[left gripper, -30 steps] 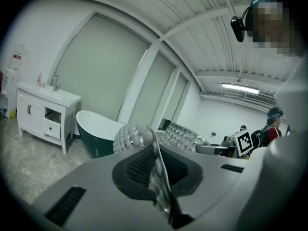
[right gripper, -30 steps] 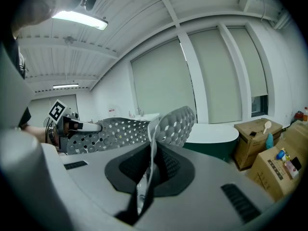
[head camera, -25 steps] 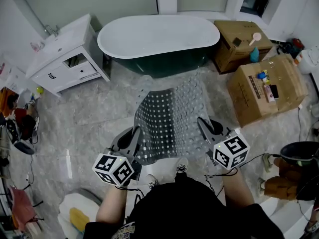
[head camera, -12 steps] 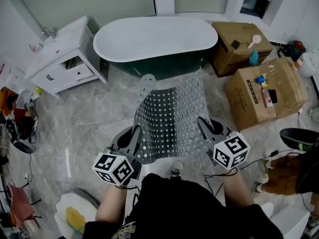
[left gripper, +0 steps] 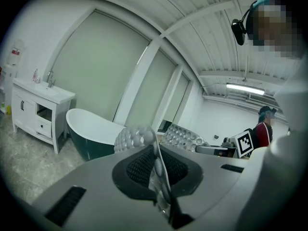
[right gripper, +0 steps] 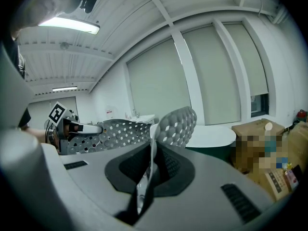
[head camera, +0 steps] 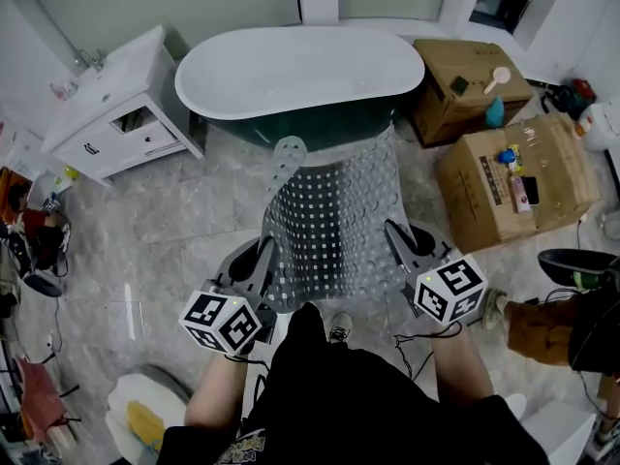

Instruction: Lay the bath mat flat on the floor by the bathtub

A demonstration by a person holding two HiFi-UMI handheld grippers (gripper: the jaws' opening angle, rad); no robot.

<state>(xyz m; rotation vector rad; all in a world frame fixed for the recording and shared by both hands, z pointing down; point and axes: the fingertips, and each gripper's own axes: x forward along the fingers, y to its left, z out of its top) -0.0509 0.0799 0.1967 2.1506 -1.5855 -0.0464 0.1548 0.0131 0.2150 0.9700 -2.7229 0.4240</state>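
My left gripper [left gripper: 158, 174] has its fingers [left gripper: 137, 167] squeezed shut on the near left side of the clear, bumpy plastic bath mat [head camera: 334, 216] with small square holes. My right gripper [right gripper: 146, 177] has its fingers [right gripper: 169, 170] shut on the near right side. The thin mat fills each gap, so I cannot see the finger tips.

In the head view, my black top [head camera: 339, 405] hides the near edge of the mat. The mat is held up off the floor and reaches toward the white oval bathtub with the dark green outside [head camera: 300, 66]. Its far left corner curls over. I cannot tell if the far edge touches the floor or the tub.

Right of the mat stand two brown cardboard boxes [head camera: 484, 201] with things on top, too small to name. A person in brown trousers [head camera: 542, 329] is cut off at the right edge. A white cabinet with a sink [head camera: 111, 109] stands left of the tub.

The floor [head camera: 165, 226] is grey stone tile. Pale blinds [right gripper: 219, 76] cover the windows behind the tub.
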